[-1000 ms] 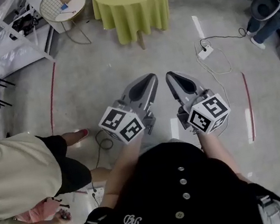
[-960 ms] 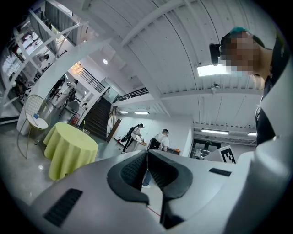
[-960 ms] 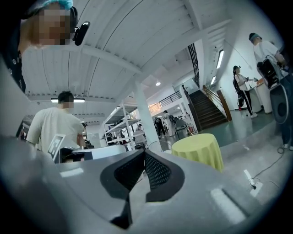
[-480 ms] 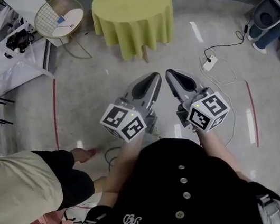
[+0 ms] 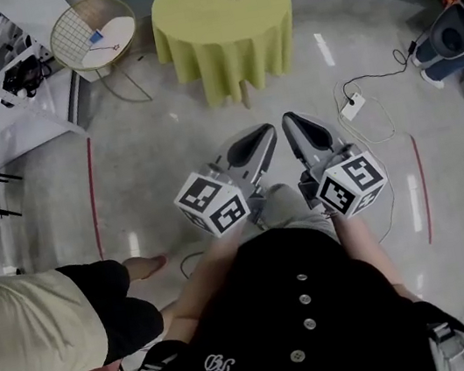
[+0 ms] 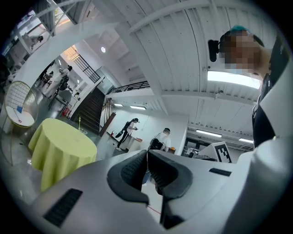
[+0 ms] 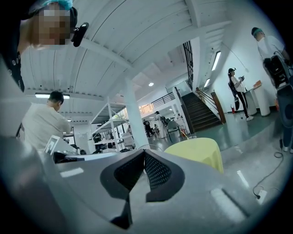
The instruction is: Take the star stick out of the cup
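Observation:
A round table under a yellow-green cloth (image 5: 221, 22) stands ahead on the floor. In the left gripper view a thin star stick (image 6: 79, 120) stands upright in a small clear cup (image 6: 83, 130) on that table (image 6: 59, 146). The right gripper view shows the cup (image 7: 192, 136) faintly on the table's top (image 7: 199, 151). My left gripper (image 5: 265, 132) (image 6: 147, 153) and right gripper (image 5: 290, 119) (image 7: 144, 153) are side by side in front of my body, well short of the table. Both are shut with nothing between their pads.
A round wire basket stand (image 5: 94, 31) is left of the table. A person in a beige shirt (image 5: 25, 323) stands close at my left. A power strip with cable (image 5: 354, 105) lies on the floor at right, by a blue bin (image 5: 453, 30). Red floor lines (image 5: 92, 196) curve around.
The table has come lower and closer in the head view. Both grippers have shifted slightly right, still shut. The bystander's foot has moved down and back.

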Demonstrator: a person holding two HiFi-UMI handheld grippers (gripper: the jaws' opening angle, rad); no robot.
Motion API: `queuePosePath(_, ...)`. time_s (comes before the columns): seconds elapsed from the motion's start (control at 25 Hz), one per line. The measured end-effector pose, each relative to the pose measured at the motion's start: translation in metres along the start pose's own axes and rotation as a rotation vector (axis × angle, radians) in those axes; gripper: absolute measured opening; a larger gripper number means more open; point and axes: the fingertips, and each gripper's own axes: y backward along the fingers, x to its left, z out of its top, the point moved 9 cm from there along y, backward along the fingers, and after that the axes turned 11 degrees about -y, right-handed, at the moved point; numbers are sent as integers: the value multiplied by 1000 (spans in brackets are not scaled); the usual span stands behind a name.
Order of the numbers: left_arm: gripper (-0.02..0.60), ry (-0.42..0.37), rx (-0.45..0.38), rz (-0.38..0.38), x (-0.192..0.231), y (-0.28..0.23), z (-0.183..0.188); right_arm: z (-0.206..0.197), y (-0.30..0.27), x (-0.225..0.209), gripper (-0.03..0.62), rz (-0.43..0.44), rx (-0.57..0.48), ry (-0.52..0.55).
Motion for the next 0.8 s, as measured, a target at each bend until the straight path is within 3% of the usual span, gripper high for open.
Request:
queuePosePath(0.36, 18, -17, 0, 25, 41, -19, 8, 11, -45, -19, 3, 35, 6, 4)
queuePosePath(0.8, 18, -2, -2, 63, 105, -75, 13, 41, -112, -76, 3, 62, 40, 12)
